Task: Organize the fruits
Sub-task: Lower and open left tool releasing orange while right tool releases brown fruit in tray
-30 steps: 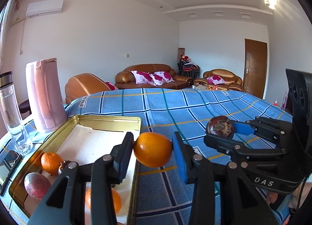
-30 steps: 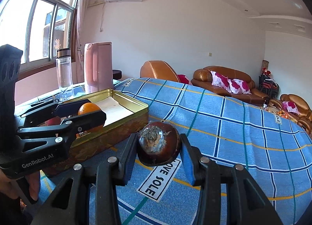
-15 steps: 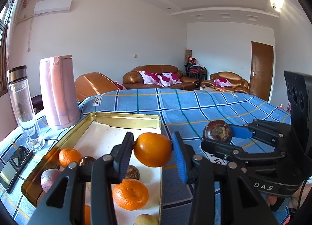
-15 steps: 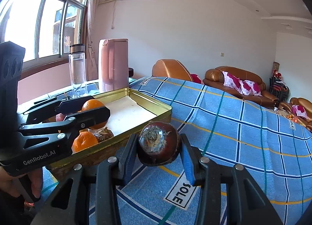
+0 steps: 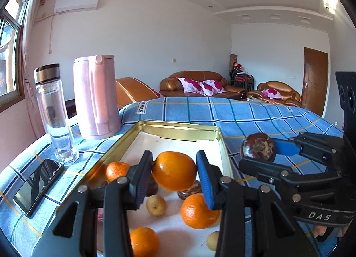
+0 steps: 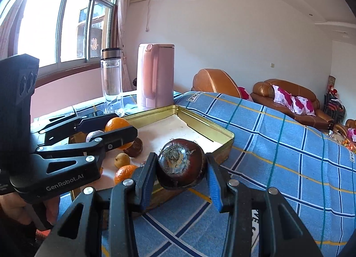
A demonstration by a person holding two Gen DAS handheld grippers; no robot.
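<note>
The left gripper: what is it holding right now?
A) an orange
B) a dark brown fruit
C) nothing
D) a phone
A: the left gripper is clamped on an orange above the tin; the dark brown fruit sits in the right gripper.

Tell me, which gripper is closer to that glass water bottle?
Left. The left gripper, holding an orange, hangs over the gold tray beside the bottle; the right gripper, holding a dark fruit, is beyond the tray's far side.
</note>
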